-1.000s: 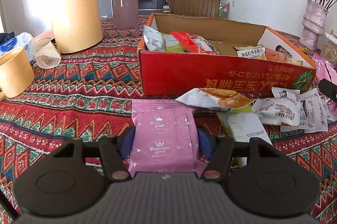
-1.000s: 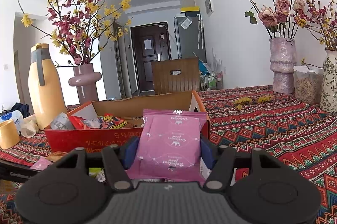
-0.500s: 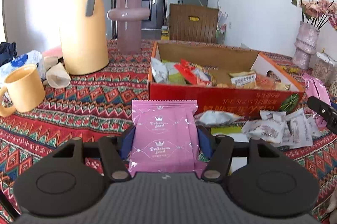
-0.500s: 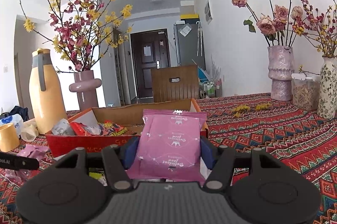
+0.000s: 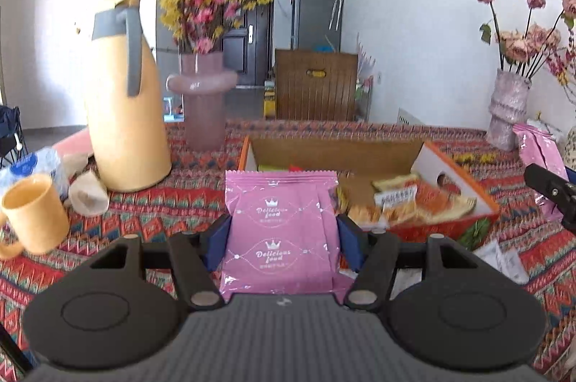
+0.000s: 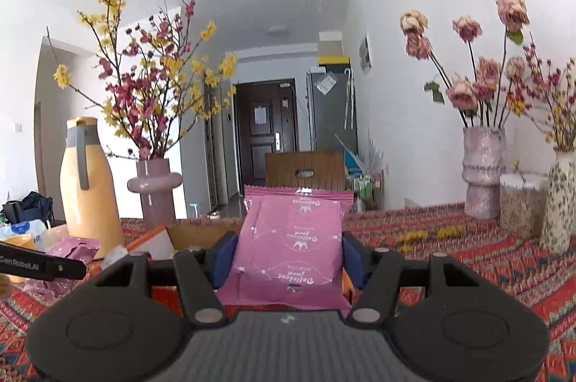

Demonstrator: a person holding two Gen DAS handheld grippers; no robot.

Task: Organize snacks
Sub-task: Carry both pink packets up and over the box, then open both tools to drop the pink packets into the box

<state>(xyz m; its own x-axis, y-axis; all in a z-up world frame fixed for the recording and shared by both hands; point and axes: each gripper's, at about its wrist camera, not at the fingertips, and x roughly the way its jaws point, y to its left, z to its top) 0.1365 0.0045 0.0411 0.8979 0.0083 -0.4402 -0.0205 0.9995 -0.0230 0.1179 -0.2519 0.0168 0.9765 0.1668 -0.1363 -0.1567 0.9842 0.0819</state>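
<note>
Two pink packets are in play, one in each hand. The left packet [image 5: 282, 231] stands on end between the blue pads [image 5: 219, 243] of the left gripper [image 5: 283, 244], its crimped top edge up and its long axis running away from the hand, print right way up. The jaws are clamped on its two long sides, so it is firmly carried, clear of the worktop [image 5: 151, 220].

Straight beyond that packet, and lower, lies the red box [image 5: 446, 227], open at the top, with other snacks [image 5: 399, 198] piled in its right half. The packet's top edge overlaps the box's near wall in the left view, so the box sits dead ahead of the left jaws, not off to a side. I'd say the coming move is forward and down over that wall, then a release.

The right packet [image 6: 289, 245] is gripped the same way by the right gripper [image 6: 289, 259], jaws closed on its long sides, but its print reads upside down. From that hand the box [image 6: 201, 232] shows only as a cardboard rim and a white flap, ahead and a little to the left, mostly hidden behind the packet. Both hands look about equally close to the box; the left one has the straighter line in.

A few white sachets [image 5: 504, 259] lie on the worktop in front of the box. The yellow jug [image 5: 124, 101] and mug [image 5: 34, 213] stand well off to the left, out of the path.
</note>
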